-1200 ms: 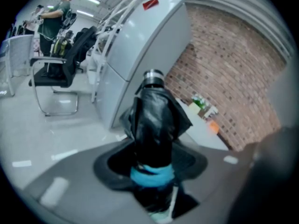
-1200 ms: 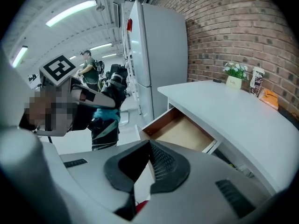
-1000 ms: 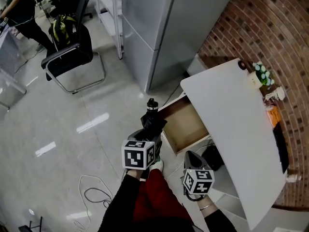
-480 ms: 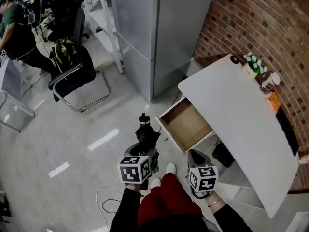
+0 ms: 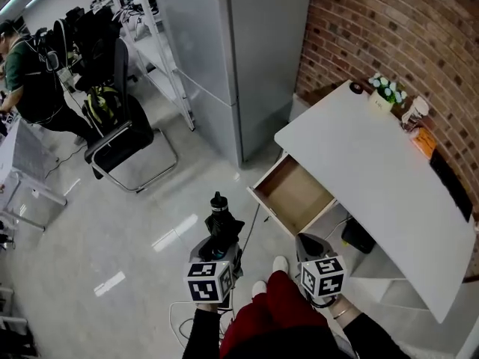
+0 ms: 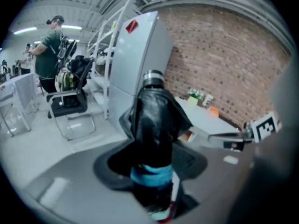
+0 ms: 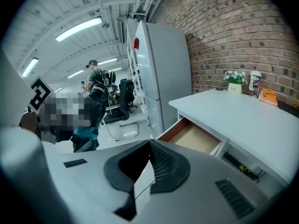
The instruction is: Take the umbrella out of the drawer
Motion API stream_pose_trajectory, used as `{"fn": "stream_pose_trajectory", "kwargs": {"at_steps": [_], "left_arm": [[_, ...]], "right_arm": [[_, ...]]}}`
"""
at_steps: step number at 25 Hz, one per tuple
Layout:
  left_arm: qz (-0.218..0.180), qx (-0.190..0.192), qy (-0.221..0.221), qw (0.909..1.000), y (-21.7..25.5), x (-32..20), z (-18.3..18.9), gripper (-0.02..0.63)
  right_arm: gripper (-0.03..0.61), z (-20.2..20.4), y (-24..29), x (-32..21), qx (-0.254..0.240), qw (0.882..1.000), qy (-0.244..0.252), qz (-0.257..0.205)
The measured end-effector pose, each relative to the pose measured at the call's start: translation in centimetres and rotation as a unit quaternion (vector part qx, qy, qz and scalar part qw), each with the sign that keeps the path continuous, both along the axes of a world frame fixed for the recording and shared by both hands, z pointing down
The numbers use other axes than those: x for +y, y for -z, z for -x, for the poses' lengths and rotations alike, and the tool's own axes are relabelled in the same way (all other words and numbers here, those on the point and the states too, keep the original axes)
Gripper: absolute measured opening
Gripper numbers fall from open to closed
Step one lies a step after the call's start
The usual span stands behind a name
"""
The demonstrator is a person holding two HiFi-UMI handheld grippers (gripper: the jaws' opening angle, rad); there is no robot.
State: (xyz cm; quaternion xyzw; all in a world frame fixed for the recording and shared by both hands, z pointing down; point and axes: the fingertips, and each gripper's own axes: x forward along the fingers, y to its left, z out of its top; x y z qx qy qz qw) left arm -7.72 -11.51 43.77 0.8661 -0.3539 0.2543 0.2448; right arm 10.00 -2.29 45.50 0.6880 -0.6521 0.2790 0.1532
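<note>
A folded black umbrella (image 5: 220, 224) with a teal strap stands up out of my left gripper (image 5: 218, 242), which is shut on its lower part. In the left gripper view the umbrella (image 6: 156, 125) fills the space between the jaws, its black cap on top. It hangs over the floor, left of the open wooden drawer (image 5: 267, 200), which shows a bare bottom. My right gripper (image 5: 307, 243) is near the drawer's front corner, with its pads touching at the tips and nothing in them. The drawer (image 7: 174, 129) lies ahead of my right gripper (image 7: 149, 143).
The white desk (image 5: 374, 170) carries a small plant (image 5: 386, 90) and packets by the brick wall. A tall grey cabinet (image 5: 232, 58) stands behind the drawer. A black office chair (image 5: 120, 129) and a person (image 5: 34, 81) are at the far left. A cable lies on the floor below me.
My left gripper has carried the umbrella up and away from the drawer, to the left. My right gripper has drawn back a little too. The grip has not changed.
</note>
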Motion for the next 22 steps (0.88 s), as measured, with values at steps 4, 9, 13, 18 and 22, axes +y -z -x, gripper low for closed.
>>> {"fn": "stream_pose_trajectory", "kwargs": {"at_steps": [4, 9, 13, 18, 22], "left_arm": [[-0.008, -0.009, -0.003, 0.9999, 0.1, 0.6, 1.1, 0.218], [-0.008, -0.019, 0.000, 0.9998, 0.1, 1.6, 2.5, 0.216], [-0.019, -0.028, 0.002, 0.9994, 0.6, 2.1, 3.7, 0.212], [-0.027, -0.015, -0.007, 0.9995, 1.1, 3.0, 3.9, 0.190], [-0.024, -0.006, -0.013, 0.9996, 1.7, 3.6, 3.8, 0.179]], "right_arm": [[0.002, 0.2, 0.2, 0.4, -0.003, 1.000, -0.006, -0.005], [0.002, 1.3, 0.9, 1.0, -0.006, 1.000, 0.011, -0.021], [0.002, 2.5, 1.6, 1.3, -0.010, 0.999, 0.026, -0.031], [0.002, 3.9, 2.5, 1.6, -0.025, 0.998, 0.030, -0.047], [0.002, 5.0, 3.2, 1.4, -0.029, 0.997, 0.043, -0.054]]}}
